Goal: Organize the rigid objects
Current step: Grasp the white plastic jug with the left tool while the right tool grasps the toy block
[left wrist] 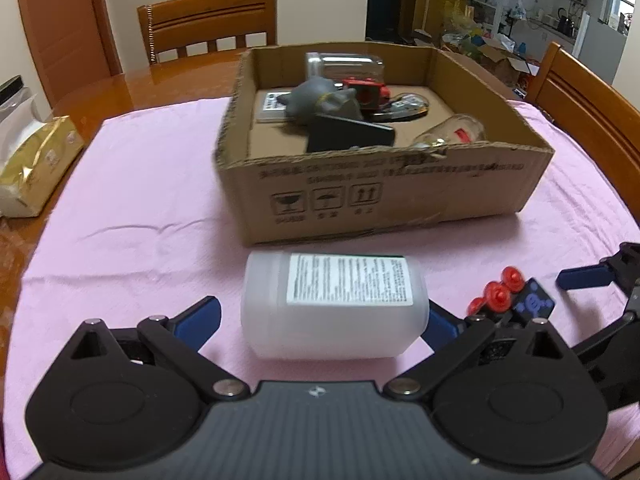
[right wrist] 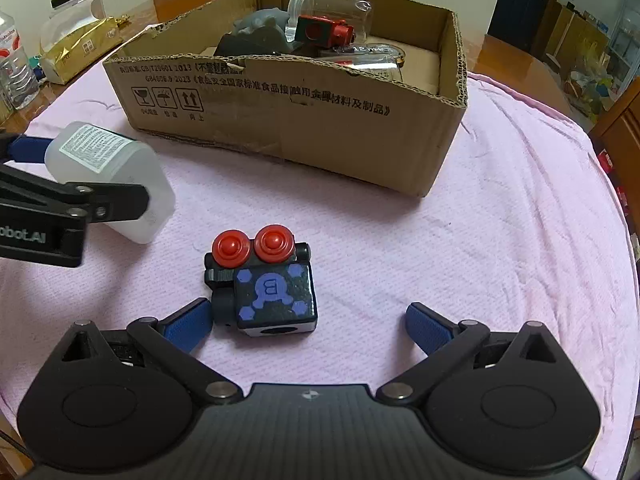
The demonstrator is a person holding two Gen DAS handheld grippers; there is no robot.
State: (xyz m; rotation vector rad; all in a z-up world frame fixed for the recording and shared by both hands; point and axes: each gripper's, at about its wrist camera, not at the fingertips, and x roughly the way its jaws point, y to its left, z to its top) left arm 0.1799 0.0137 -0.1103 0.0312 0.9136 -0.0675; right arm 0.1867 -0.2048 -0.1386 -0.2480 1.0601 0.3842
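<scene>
We see the pink cloth (right wrist: pixel 500 200) running wide and bare to the right of the cardboard box (right wrist: pixel 304 128), with more free cloth on the left before the wooden table (left wrist: pixel 100 92) edge shows. Chairs stand behind and to the right of the table.

A gold packet (left wrist: pixel 36 164) lies off the cloth at the left, and beside it a clear jar and water bottle.

Our left gripper (left wrist: pixel 320 322) has its jaws spread around the white bottle (left wrist: pixel 332 304), which lies on its side just in front of the box wall; the right fingertip seems to touch it, though blur makes that uncertain. Our right gripper (right wrist: pixel 308 326) is also spread wide, its left pad just beside the black toy block (right wrist: pixel 266 284) with two red knobs, standing on the cloth.

The box holds a clear jar (left wrist: pixel 344 66), a grey figure, a red part, a black piece and a small glass bottle, heaped together.
</scene>
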